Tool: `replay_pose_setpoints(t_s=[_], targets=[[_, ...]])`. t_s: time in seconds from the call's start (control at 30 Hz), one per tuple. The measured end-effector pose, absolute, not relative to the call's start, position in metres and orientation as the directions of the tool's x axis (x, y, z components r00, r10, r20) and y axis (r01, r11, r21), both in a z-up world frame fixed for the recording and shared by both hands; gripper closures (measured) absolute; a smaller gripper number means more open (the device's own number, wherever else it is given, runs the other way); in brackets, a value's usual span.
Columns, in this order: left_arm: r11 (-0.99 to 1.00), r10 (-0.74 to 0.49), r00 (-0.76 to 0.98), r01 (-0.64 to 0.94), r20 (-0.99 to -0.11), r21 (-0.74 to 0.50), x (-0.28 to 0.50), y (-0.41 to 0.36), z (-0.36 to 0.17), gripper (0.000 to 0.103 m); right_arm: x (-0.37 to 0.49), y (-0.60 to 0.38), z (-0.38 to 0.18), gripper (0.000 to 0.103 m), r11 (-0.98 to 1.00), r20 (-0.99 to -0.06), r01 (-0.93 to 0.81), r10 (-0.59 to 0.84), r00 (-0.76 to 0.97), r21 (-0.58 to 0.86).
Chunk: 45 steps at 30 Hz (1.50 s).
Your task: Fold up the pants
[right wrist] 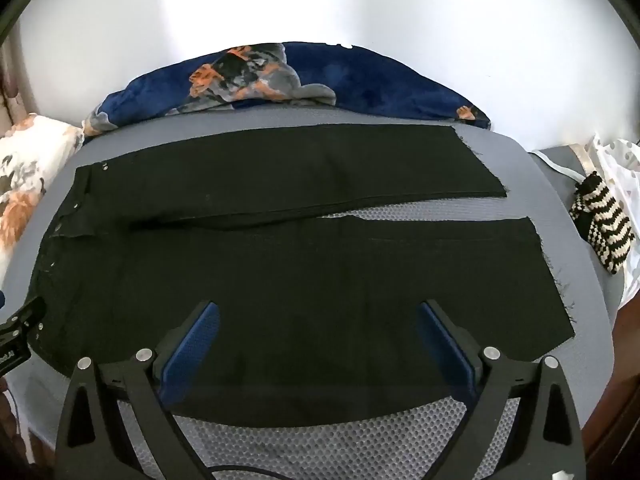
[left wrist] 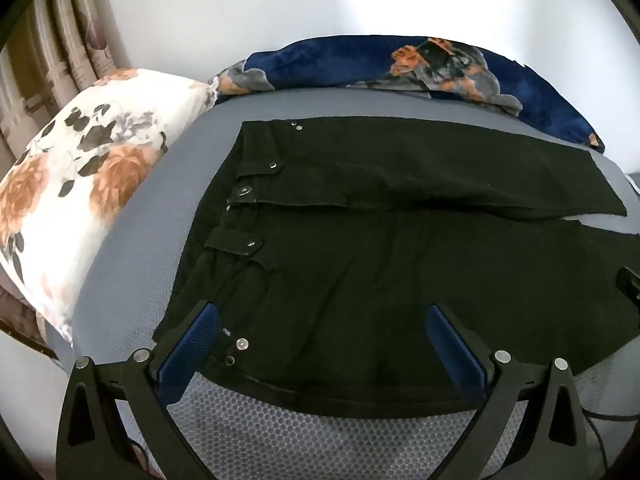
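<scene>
The black pants (left wrist: 380, 272) are lying flat on the bed (left wrist: 132, 248), waistband toward the left of both frames and legs running right. The left tool (left wrist: 320, 316) is hovering with its jaws standing wide over the near waistband corner, gripping nothing. The right tool (right wrist: 318, 314) is likewise gaping wide over the near leg, empty. A floral pillow (left wrist: 80, 184) is sitting at the left, a blue blanket (right wrist: 360, 80) is bunching along the top by the white wall (right wrist: 320, 8), and a striped knit item (right wrist: 600, 224) is resting at the right.

pants (right wrist: 260, 280): 1 | grippers: 2, left gripper (left wrist: 322, 316), right gripper (right wrist: 318, 314) | floral pillow (left wrist: 80, 184) left of pants: 1 | blue blanket (right wrist: 360, 80) behind pants: 1 | striped knit item (right wrist: 602, 224) right of pants: 1
</scene>
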<state>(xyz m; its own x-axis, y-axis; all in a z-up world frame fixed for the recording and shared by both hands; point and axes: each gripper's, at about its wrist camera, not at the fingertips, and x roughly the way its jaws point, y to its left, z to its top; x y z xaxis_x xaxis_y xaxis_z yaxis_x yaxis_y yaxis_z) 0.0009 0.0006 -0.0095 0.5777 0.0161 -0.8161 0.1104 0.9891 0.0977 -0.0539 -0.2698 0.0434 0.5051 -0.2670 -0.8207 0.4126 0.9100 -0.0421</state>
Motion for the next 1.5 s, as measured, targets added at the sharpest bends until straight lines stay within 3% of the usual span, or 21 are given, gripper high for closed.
replay_pose_setpoints(t_s=[1.5], targets=[[0.988,0.026,0.575,0.113,-0.818,0.11,-0.002,0.008,-0.014,0.0,-0.053,-0.263,0.032,0.013,0.926,-0.835,0.377,-0.225,0.503,-0.022]])
